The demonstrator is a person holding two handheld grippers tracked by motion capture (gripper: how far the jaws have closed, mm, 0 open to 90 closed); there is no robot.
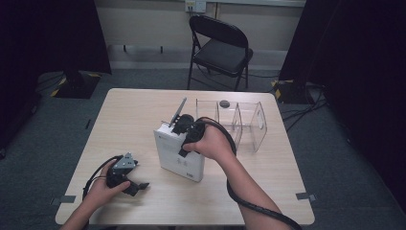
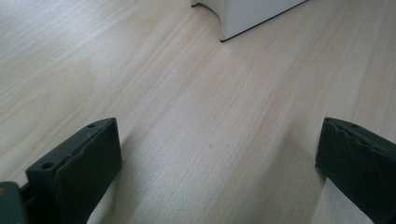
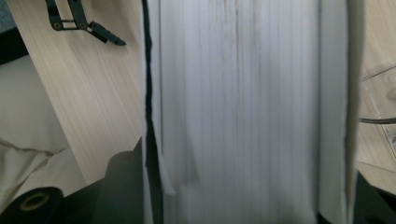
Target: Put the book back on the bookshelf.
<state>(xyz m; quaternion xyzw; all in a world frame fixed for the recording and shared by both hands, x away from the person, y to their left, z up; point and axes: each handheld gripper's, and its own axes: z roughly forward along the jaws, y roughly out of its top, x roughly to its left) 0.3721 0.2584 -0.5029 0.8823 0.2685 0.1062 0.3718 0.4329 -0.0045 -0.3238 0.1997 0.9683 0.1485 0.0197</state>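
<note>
While the thick white book with a black-edged cover stands upright near the middle of the pale wooden table, its top edge is gripped by the right gripper, reaching down from above. In the right gripper view the white page block runs straight up between the two black jaws, one on either cover, so the tool is judged to be clamped on the book rather than merely straddling it. The book's long axis lies from the near right toward the far left, and the clear plastic divided organiser stands just beyond the book, on its far right side, close but apparently not touching. That is the relation any coming move would turn on: the organiser's slots lie behind and to the right of the book, on the right hand's side. The left gripper rests on the table, well to the near left of the book, its jaws spread wide with nothing but bare wood between them; only the book's lower corner is seen ahead of it.
</note>
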